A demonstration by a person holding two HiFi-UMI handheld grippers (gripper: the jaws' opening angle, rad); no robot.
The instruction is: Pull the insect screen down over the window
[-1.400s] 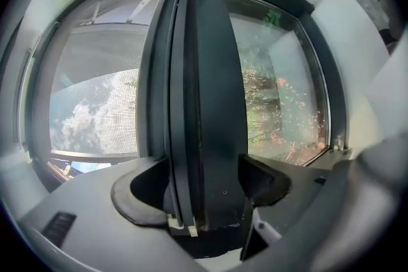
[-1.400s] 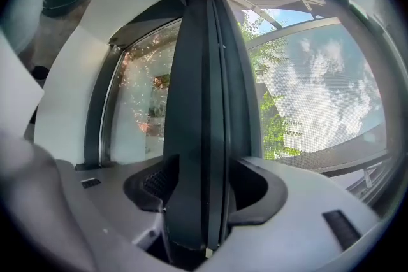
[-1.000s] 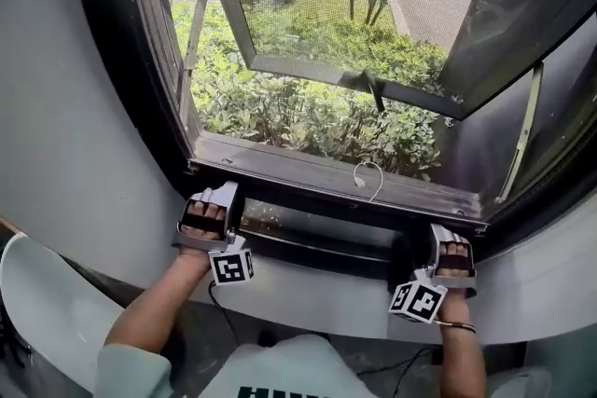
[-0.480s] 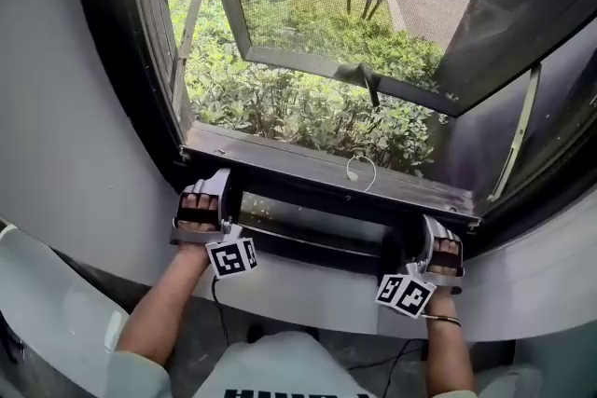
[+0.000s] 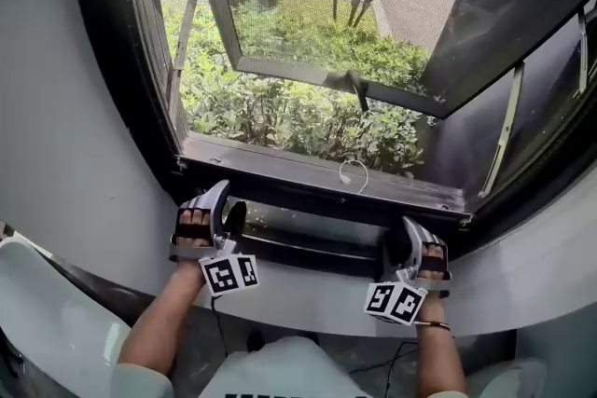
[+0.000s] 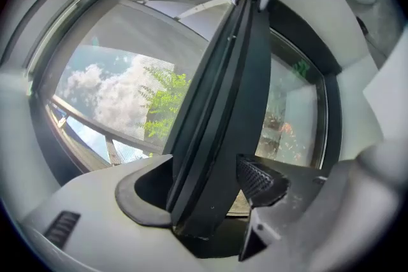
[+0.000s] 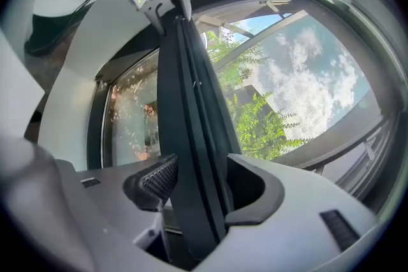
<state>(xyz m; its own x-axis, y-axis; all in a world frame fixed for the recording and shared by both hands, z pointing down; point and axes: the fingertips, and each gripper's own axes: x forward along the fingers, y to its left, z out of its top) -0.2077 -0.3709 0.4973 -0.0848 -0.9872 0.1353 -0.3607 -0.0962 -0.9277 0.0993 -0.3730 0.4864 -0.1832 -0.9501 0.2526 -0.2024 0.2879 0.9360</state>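
A dark pull bar of the insect screen (image 5: 317, 247) lies level just below the window sill (image 5: 308, 165), between my two hands. My left gripper (image 5: 222, 217) is shut on the bar's left end and my right gripper (image 5: 403, 243) on its right end. In the left gripper view the bar (image 6: 223, 92) runs between the jaws of the left gripper (image 6: 204, 181), with the ribbed pad (image 6: 258, 176) against it. In the right gripper view the bar (image 7: 191, 105) is pinched the same way by the right gripper (image 7: 204, 185).
The window sash (image 5: 308, 23) stands swung outward over green bushes (image 5: 280, 116). A white cord loop (image 5: 353, 172) lies on the sill. A stay arm (image 5: 504, 135) holds the frame at the right. A white curved ledge (image 5: 308, 305) runs under the bar.
Both grippers have rolled on the bar and risen a little with it. Both stay closed on it.
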